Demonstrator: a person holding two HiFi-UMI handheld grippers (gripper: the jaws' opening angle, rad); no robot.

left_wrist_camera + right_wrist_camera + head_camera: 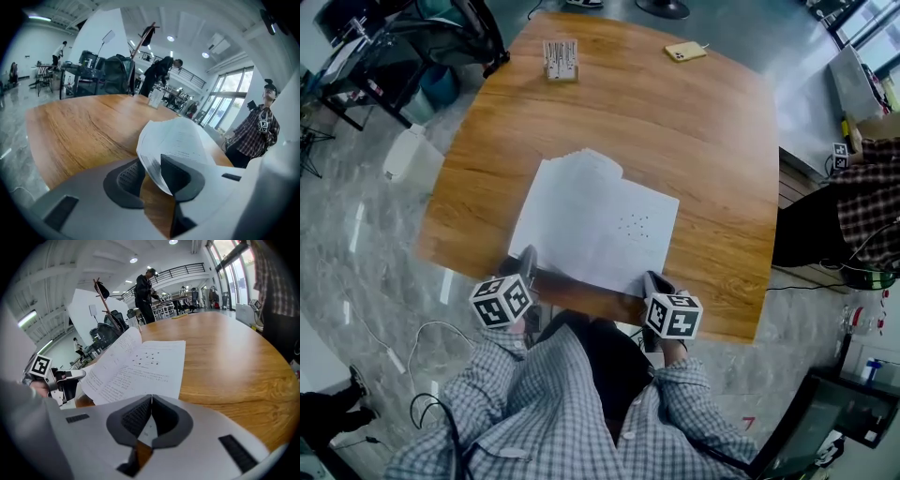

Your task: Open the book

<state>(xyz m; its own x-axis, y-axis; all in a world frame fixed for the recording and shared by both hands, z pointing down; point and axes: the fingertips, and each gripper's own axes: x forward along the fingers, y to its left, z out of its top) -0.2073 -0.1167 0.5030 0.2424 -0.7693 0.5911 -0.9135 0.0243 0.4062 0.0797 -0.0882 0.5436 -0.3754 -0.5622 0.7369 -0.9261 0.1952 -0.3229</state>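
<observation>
Print on book (595, 225) unreadably small; bystander (862, 202) cut off at edge.

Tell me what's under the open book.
The book lies on the wooden table; bare wood shows around it. Near the left gripper its pages curl up, with wood beneath. Whatever is under the flat pages is covered.
</observation>
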